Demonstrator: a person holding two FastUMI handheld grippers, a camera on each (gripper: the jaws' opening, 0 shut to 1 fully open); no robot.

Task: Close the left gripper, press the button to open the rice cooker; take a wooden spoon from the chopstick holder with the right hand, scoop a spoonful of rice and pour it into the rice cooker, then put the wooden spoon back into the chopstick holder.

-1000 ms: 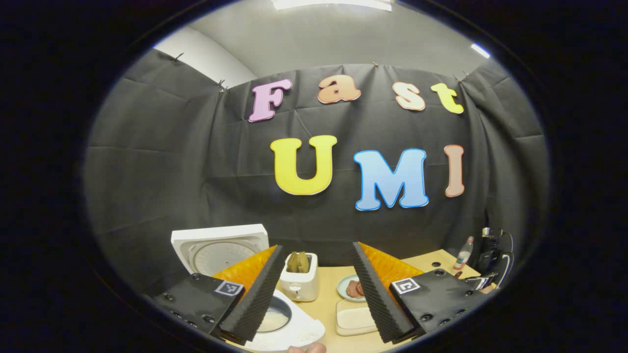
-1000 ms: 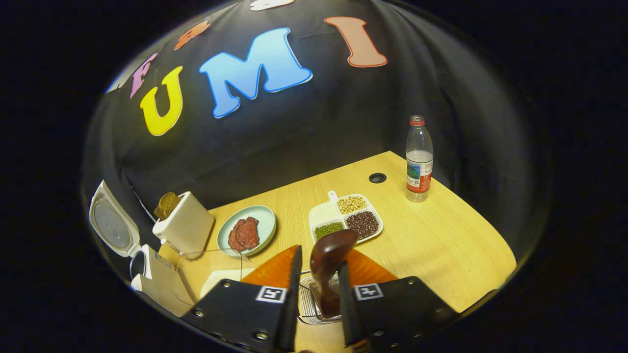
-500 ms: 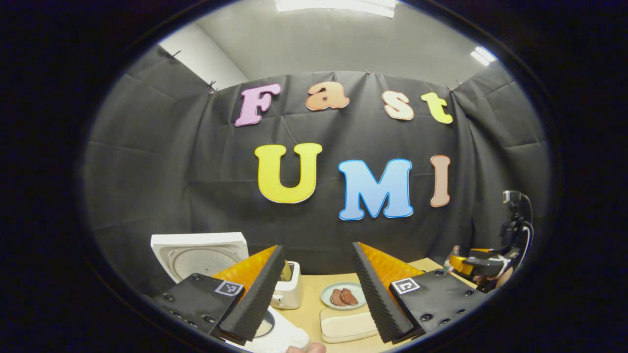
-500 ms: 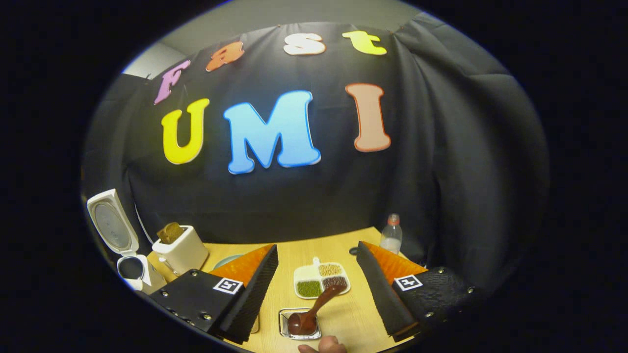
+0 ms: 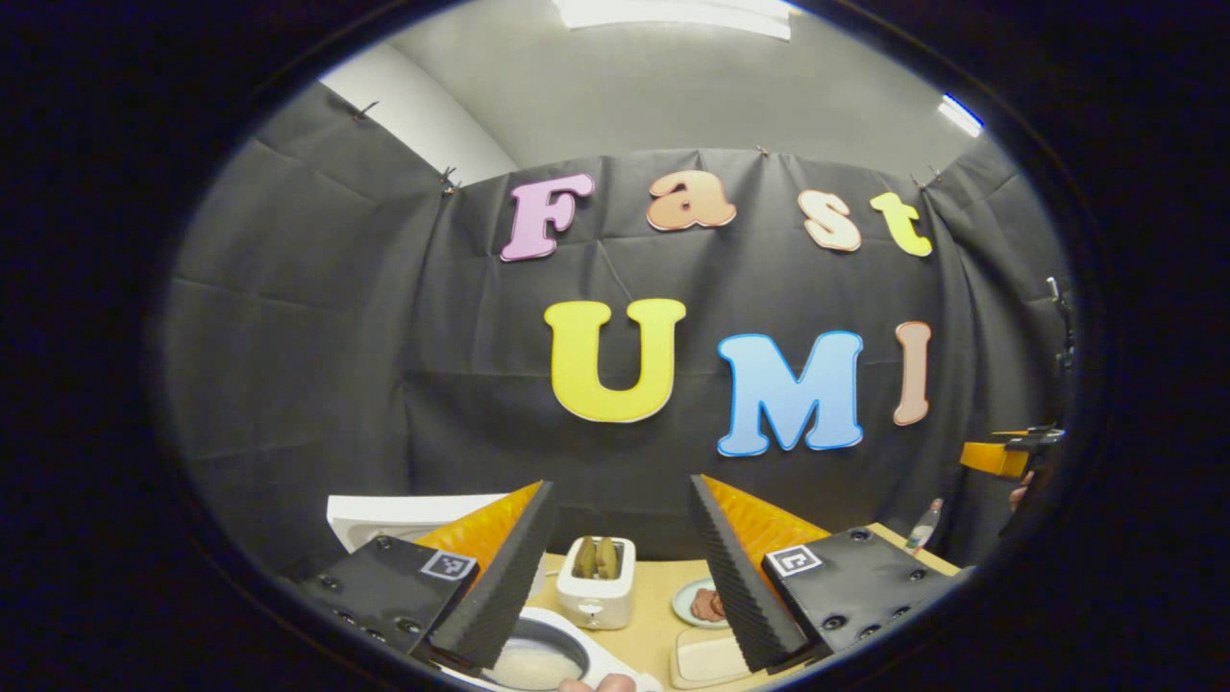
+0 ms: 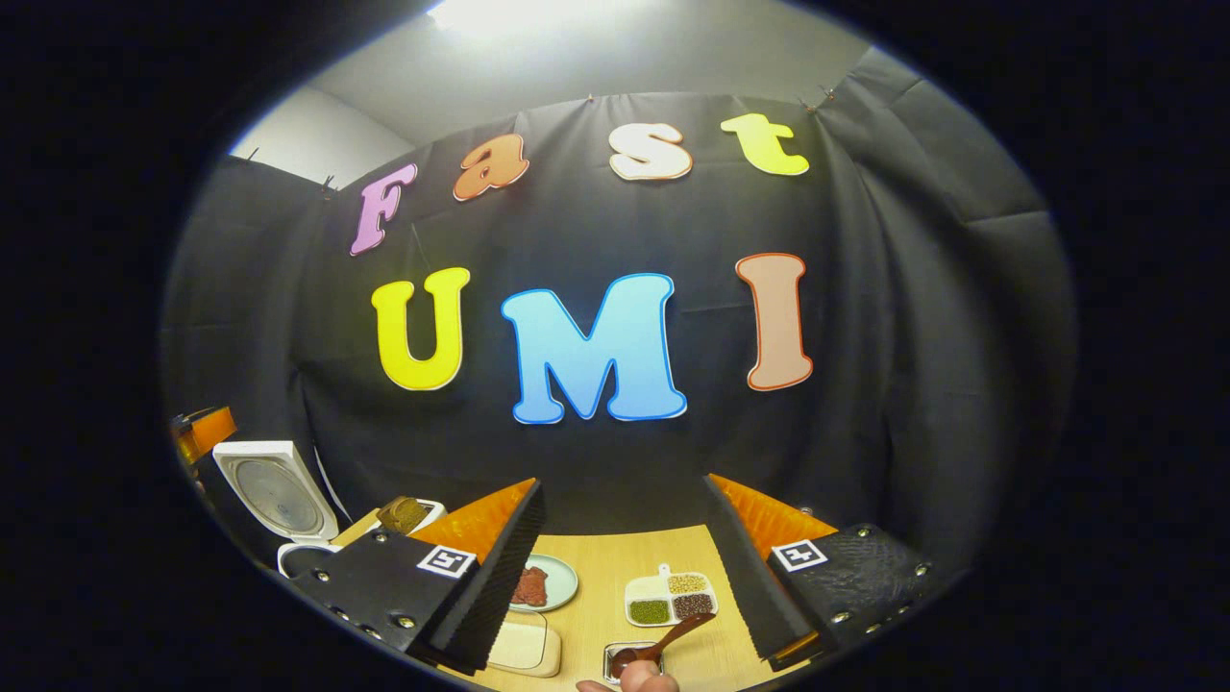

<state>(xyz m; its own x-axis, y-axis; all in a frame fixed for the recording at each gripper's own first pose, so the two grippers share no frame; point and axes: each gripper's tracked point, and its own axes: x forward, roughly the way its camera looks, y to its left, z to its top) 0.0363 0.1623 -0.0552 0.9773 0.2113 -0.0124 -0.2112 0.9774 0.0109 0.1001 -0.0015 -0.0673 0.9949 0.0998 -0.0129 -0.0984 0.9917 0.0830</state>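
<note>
Currently both grippers are released: left gripper [image 5: 620, 567], right gripper [image 6: 620, 567], jaws spread, grasping nothing. Rice cooker [image 5: 533, 661] sits near left, lid raised, partly hidden behind a finger. Wooden spoon [image 6: 663, 644] leans in the chopstick holder [image 6: 625, 658], cut off at the near worktop [image 6: 615, 567] edge.

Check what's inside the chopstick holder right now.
In the right gripper view, the wooden spoon lies in the metal chopstick holder, bowl end down inside, handle leaning out toward the divided tray. The holder's near part is cut off, so anything else in it can't be seen.
</note>
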